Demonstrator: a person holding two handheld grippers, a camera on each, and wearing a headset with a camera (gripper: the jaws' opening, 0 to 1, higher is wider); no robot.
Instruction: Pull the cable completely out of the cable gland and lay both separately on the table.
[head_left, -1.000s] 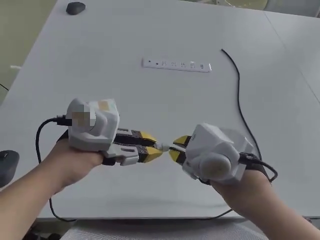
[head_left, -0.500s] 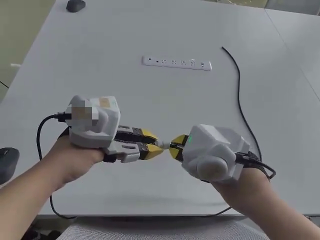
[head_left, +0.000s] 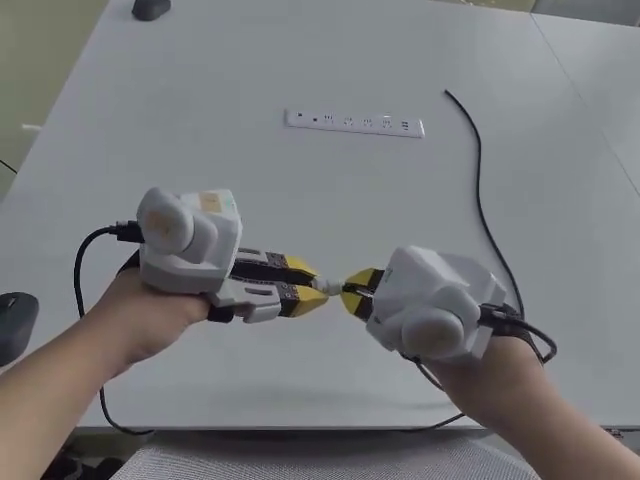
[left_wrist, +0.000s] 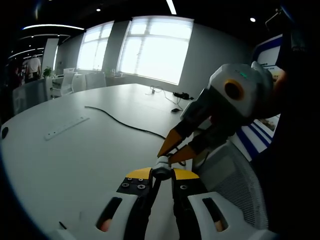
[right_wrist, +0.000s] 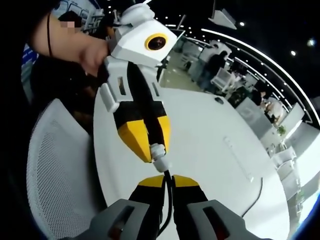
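Pinching small white plastic cable gland (left_wrist: 161, 170) in left gripper (head_left: 312, 287) jaws, thin black cable (right_wrist: 168, 192) in right gripper (head_left: 352, 290) jaws at gland's 3 o'clock, hovering above white surface (head_left: 300, 60). Judging pull-out not yet finished; next calling for drawing apart straight along cable.

Table: a white, flat tabletop (head_left: 200, 90) is seen beneath everything.
Left gripper: the white-bodied, yellow-tipped left gripper (head_left: 308, 287) is held above the near edge.
Right gripper: the matching white right gripper (head_left: 352, 292) is faced tip to tip with it.
Cable gland: a small white plastic cable gland (head_left: 329, 289) is seen between the tips.
Power strip: a long white power strip (head_left: 355, 123) is laid flat farther back.
Lead: a thin black lead (head_left: 479, 170) is curved along the right.
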